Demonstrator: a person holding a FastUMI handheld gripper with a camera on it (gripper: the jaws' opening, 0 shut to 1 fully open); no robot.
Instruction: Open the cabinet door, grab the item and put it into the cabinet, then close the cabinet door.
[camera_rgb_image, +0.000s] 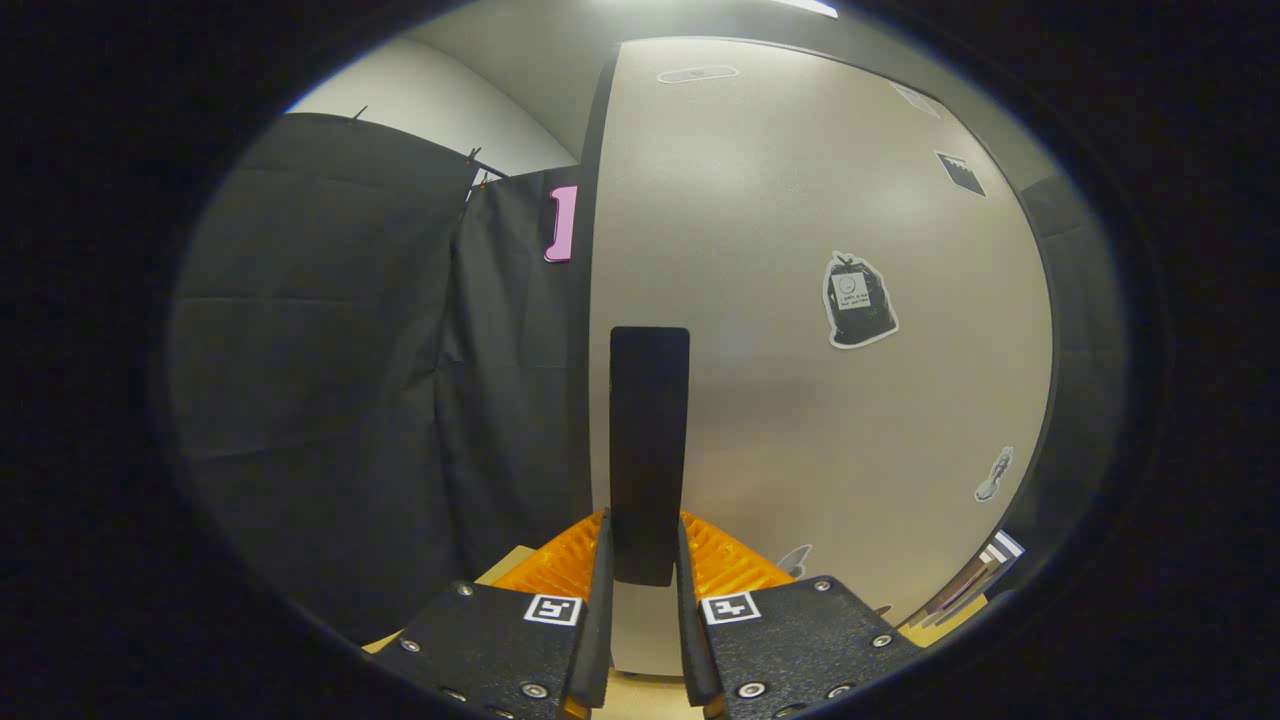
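Note:
A pale grey cabinet door (800, 200) stands close in front of me, with a few stickers on it. A tall black handle (649, 420) runs upright near the door's left edge. My gripper (645, 545) is shut on the lower part of this handle, one finger pressing each side. The handle's bottom end sits between the fingers. The item for the cabinet and the cabinet's inside are hidden from here.
Black cloth (380, 380) hangs to the left of the door's edge. A light wooden surface (640, 700) lies below the fingers. Some flat striped items (985, 570) lean at the door's lower right corner.

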